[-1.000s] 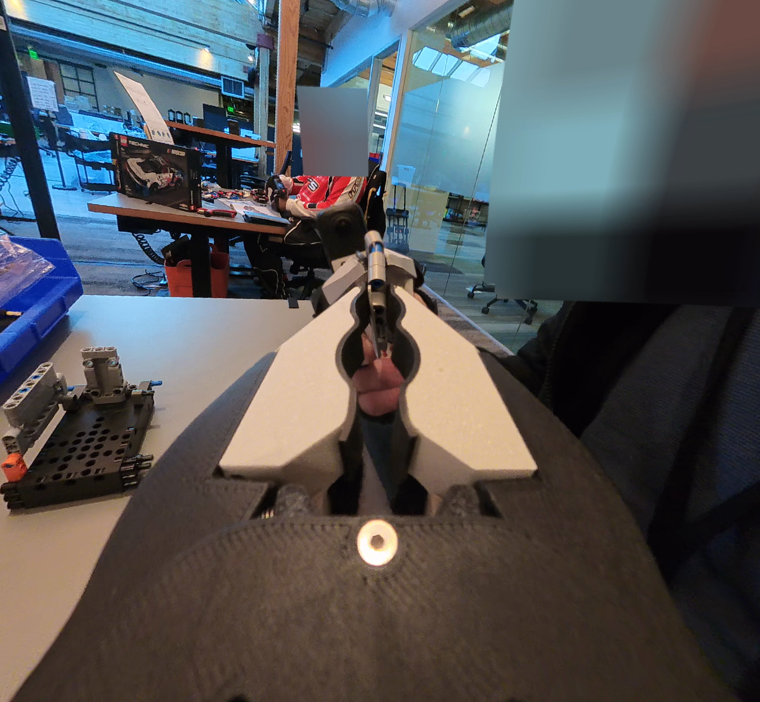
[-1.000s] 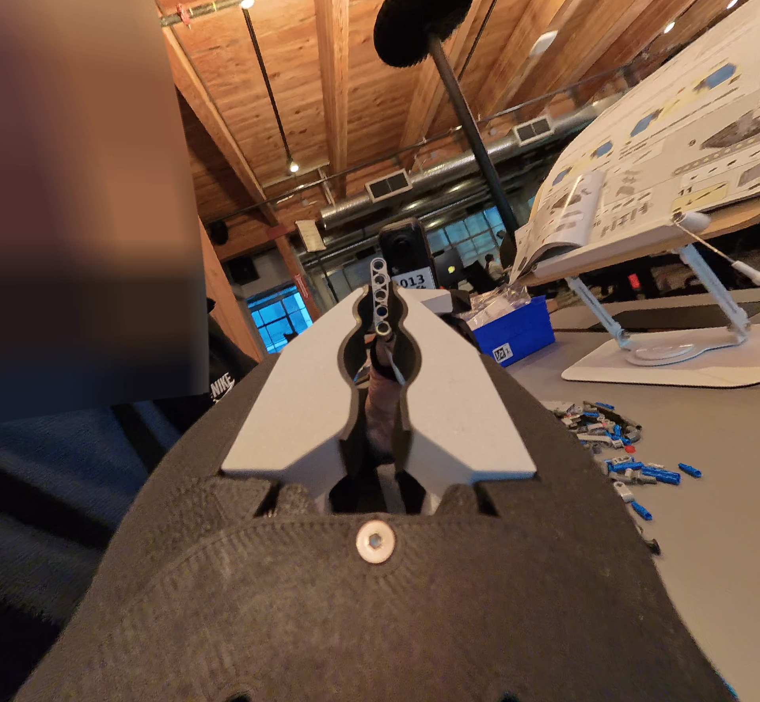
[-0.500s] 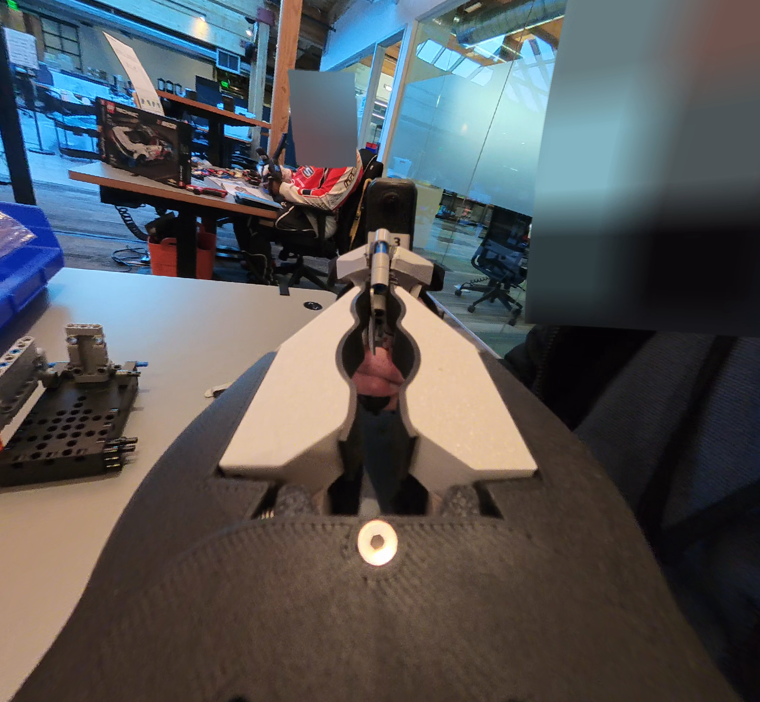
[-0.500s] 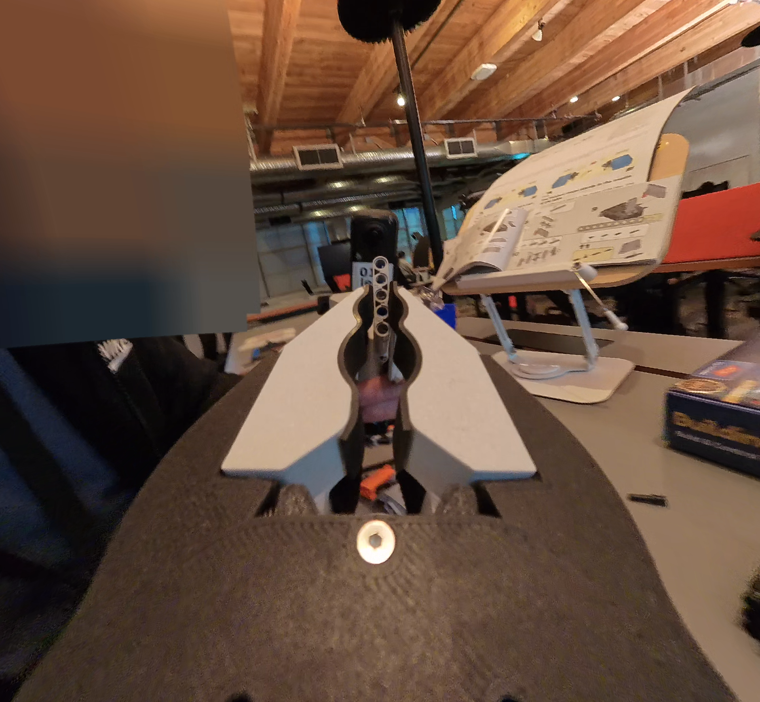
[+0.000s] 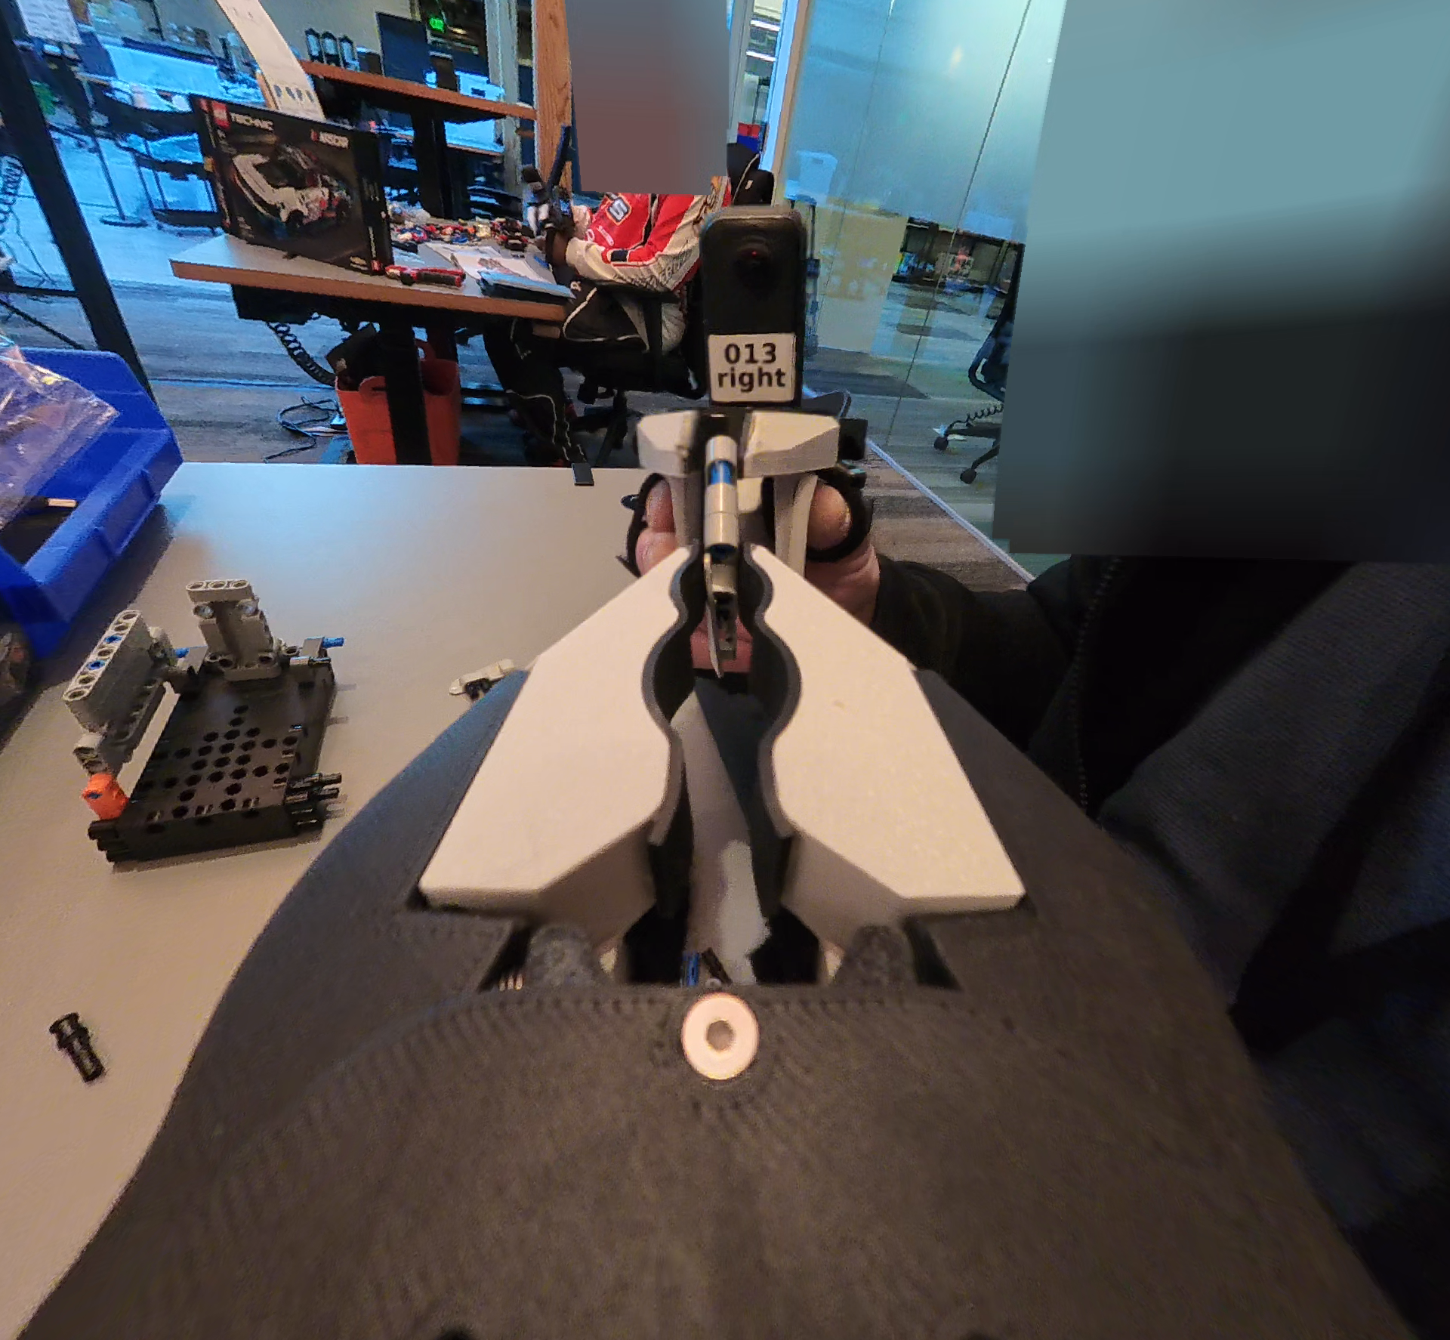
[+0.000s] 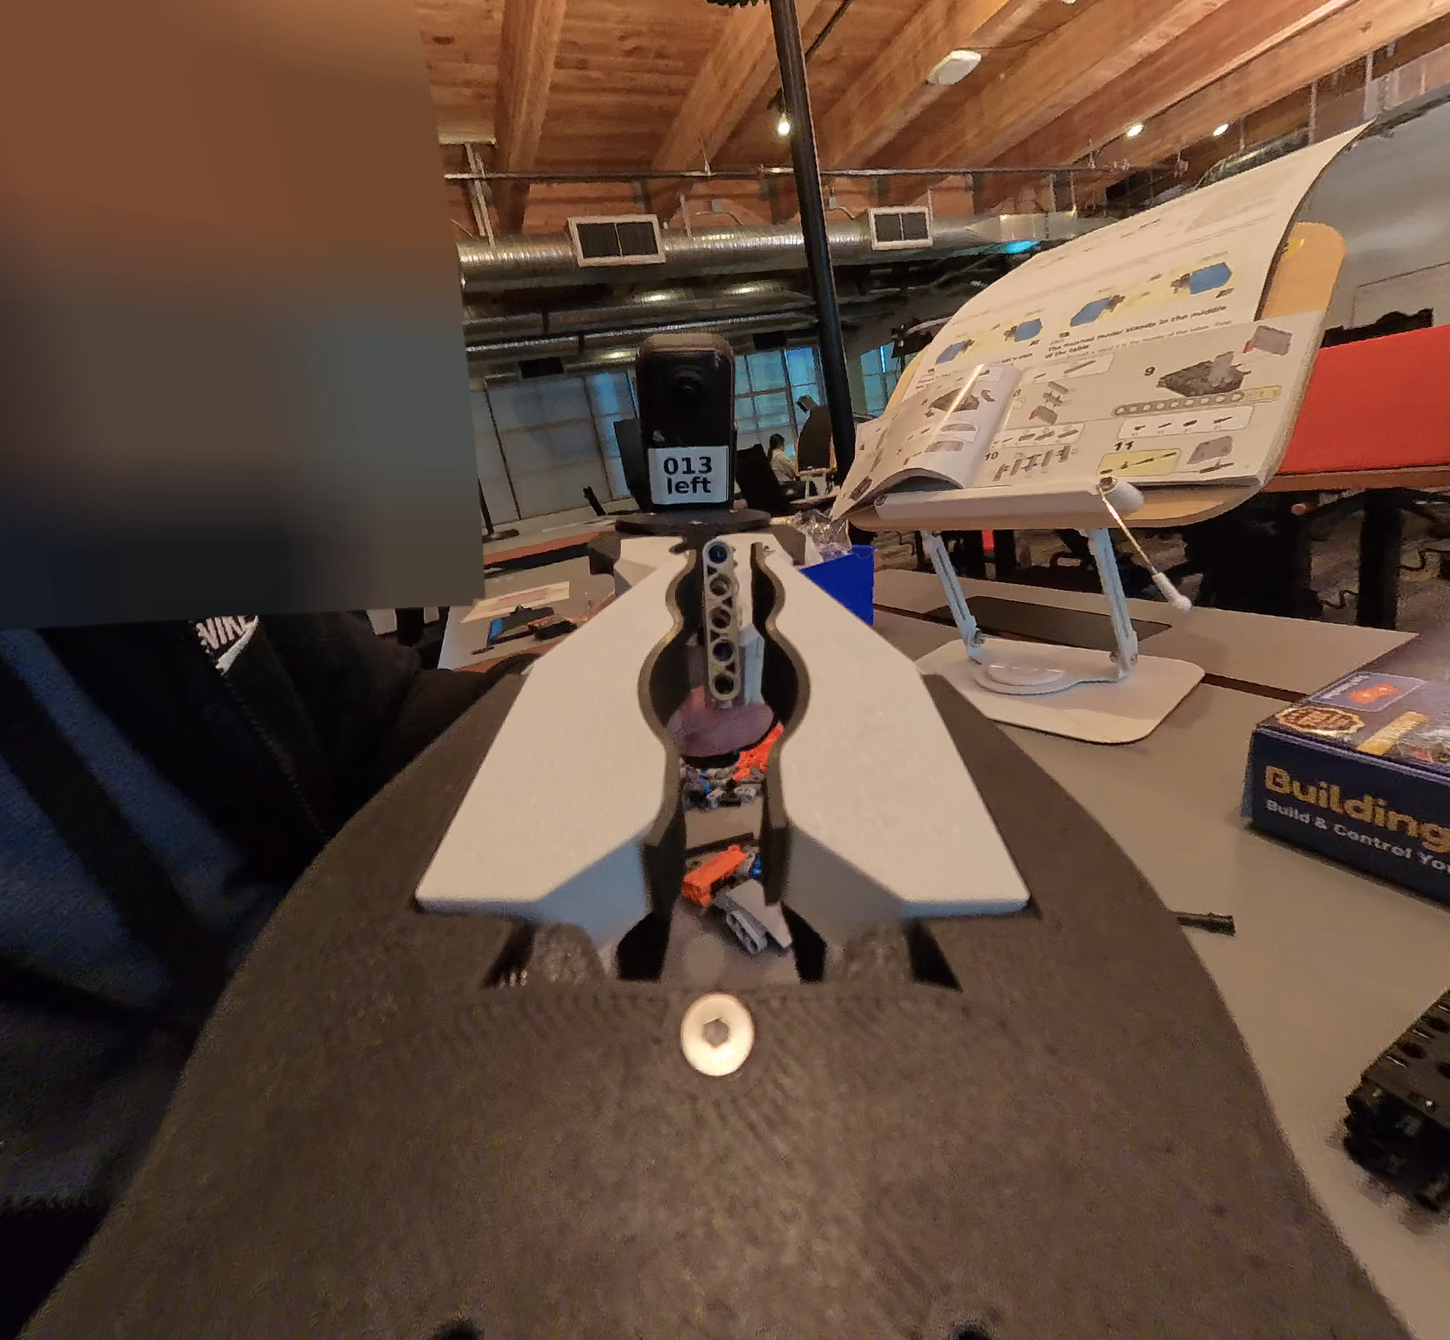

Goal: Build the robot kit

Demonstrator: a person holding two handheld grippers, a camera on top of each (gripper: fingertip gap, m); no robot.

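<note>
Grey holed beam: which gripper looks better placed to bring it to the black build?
Left, probably. Left gripper and right gripper both seem to pinch the grey beam, but the black build sits whole beside the left, only clipped in the right view.

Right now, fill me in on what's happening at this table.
A person holds a gripper in each hand, tips facing each other above the grey table. The right gripper is shut on a grey beam with holes, a blue pin in its far end. The left gripper is shut on a slim grey piece; whether the two parts are joined is unclear. A half-built black assembly sits on the table, and an open instruction booklet rests on a stand.
</note>
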